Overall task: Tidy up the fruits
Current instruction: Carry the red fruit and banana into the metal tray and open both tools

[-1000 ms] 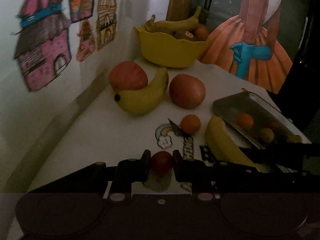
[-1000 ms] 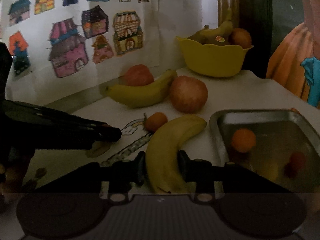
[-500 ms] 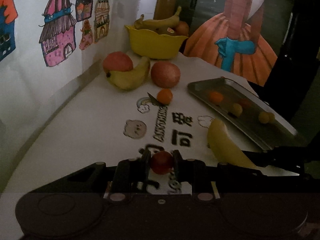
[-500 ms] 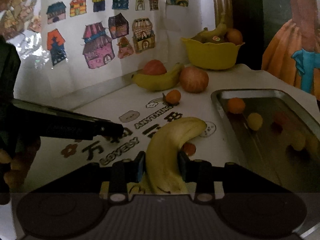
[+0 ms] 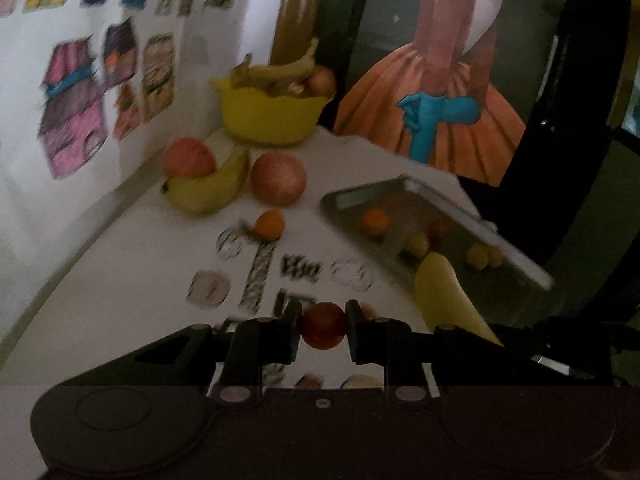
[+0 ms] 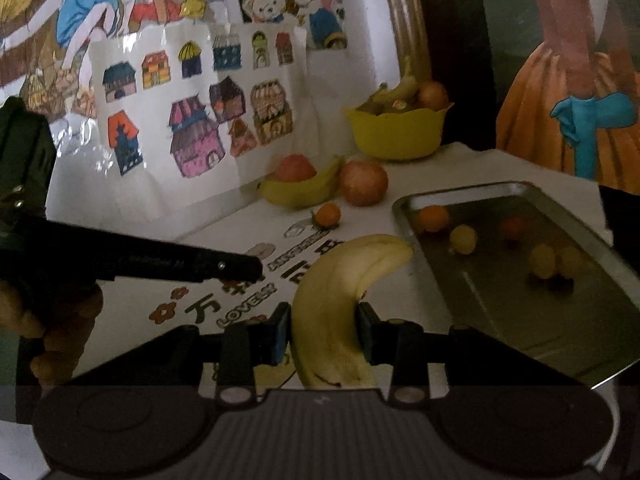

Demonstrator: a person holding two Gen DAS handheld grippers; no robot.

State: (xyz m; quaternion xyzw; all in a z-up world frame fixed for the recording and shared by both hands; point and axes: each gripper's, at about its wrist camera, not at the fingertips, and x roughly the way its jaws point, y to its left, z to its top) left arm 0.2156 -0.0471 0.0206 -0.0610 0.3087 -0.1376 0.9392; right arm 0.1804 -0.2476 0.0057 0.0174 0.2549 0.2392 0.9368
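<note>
Two tongs (image 5: pixel 323 326) (image 6: pixel 323 328) near tray rim (image 6: pixel 460 196)

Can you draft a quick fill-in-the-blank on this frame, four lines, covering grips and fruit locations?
1. The left gripper is shut on a small ___ fruit.
2. The right gripper clamps a ___.
3. The small round fruits lie loose in the metal ___.
4. The yellow bowl near the wall holds bananas and a round ___ fruit.

Missing words: red; banana; tray; orange-red
</note>
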